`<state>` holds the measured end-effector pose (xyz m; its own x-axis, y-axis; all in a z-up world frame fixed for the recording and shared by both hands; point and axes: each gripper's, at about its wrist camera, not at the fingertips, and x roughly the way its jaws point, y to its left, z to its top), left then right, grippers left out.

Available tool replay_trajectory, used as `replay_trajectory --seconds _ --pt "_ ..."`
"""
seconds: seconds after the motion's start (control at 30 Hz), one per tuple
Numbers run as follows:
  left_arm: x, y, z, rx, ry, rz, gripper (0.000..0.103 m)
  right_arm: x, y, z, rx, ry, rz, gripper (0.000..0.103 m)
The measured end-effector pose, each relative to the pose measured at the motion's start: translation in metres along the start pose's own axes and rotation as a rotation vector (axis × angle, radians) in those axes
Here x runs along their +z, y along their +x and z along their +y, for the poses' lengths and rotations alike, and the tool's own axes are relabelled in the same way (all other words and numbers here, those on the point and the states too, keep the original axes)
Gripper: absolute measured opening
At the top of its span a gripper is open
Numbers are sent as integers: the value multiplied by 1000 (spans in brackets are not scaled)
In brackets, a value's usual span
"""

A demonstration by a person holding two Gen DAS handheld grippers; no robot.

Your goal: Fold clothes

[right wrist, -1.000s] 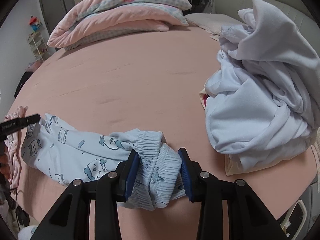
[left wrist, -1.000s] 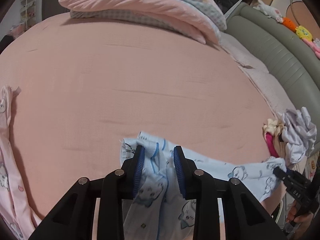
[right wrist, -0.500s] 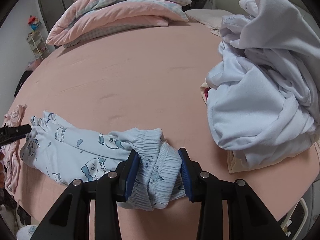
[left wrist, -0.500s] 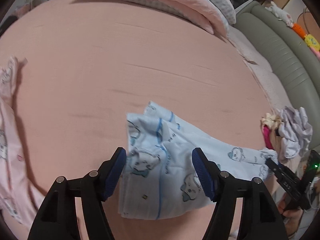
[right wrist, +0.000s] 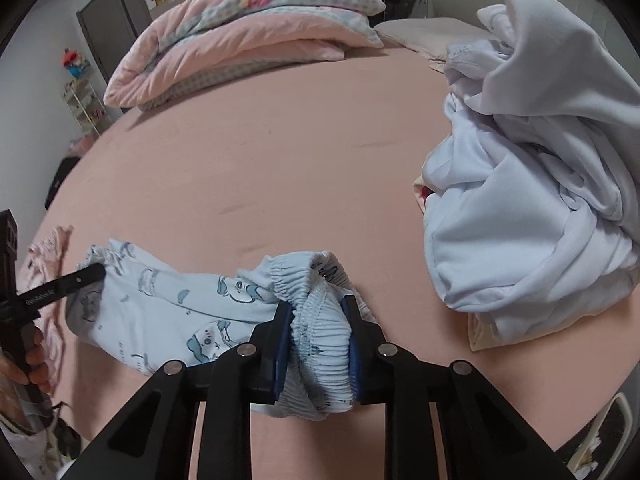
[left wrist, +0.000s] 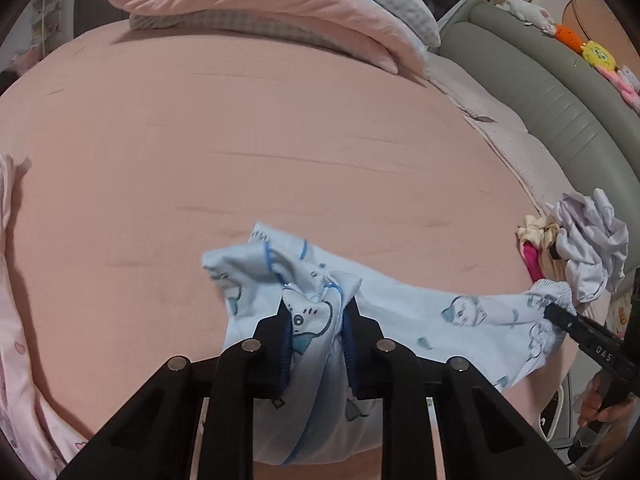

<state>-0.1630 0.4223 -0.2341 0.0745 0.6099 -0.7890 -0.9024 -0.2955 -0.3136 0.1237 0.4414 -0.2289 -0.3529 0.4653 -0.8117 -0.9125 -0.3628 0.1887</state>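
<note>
Light blue printed children's pants [left wrist: 440,312] lie stretched across the near edge of a pink bed [left wrist: 240,140]. My left gripper [left wrist: 316,312] is shut on the bunched leg-cuff end of the pants. My right gripper [right wrist: 316,316] is shut on the elastic waistband [right wrist: 320,340]. In the right wrist view the pants [right wrist: 160,304] run left to the left gripper's fingers [right wrist: 90,272]. In the left wrist view the right gripper's fingers [left wrist: 560,316] show at the far waistband end.
A crumpled pile of white clothes [right wrist: 532,208] sits on the bed right of the waistband, also in the left wrist view [left wrist: 588,240]. A folded pink quilt [left wrist: 280,8] lies at the far side. A pink garment [left wrist: 12,300] lies at the left edge. A grey headboard [left wrist: 552,92] runs along the right.
The left gripper opened half a second ago, then shut again on the cuff end of the pants. The right gripper kept its hold on the waistband.
</note>
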Motion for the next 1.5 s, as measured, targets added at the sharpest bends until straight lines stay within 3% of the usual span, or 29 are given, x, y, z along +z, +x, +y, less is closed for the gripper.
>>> replay_trajectory --seconds 0.1,0.43,0.63,0.87,0.9,0.97,1.0,1.03,1.13,1.33,1.5 --pt "6 -10 2 -50 -14 -34 19 -1 0 -3 8 21 8 22" --pt "9 26 1 67 54 25 19 -6 17 -17 40 138 64 22" --pt "8 41 1 97 68 44 22 -1 30 -2 -48 75 67 27" --pt "8 46 6 87 37 64 23 -7 34 0 -74 58 65 37" --pt "8 43 6 96 38 75 24 -8 33 -1 -75 56 64 39" --pt "10 36 0 142 42 77 39 -9 29 -2 -88 48 62 48" --pt "11 31 -2 171 44 69 62 -7 27 -1 -109 42 62 57" --pt "12 26 -3 201 46 56 77 -5 24 1 -130 36 62 63" --pt "14 9 -2 229 4 21 79 0 12 3 -110 36 60 63" --pt "10 -14 7 199 -79 17 79 -2 -13 4 -97 112 73 68" --pt "-9 -26 18 157 -126 20 79 4 -26 4 -196 107 17 68"
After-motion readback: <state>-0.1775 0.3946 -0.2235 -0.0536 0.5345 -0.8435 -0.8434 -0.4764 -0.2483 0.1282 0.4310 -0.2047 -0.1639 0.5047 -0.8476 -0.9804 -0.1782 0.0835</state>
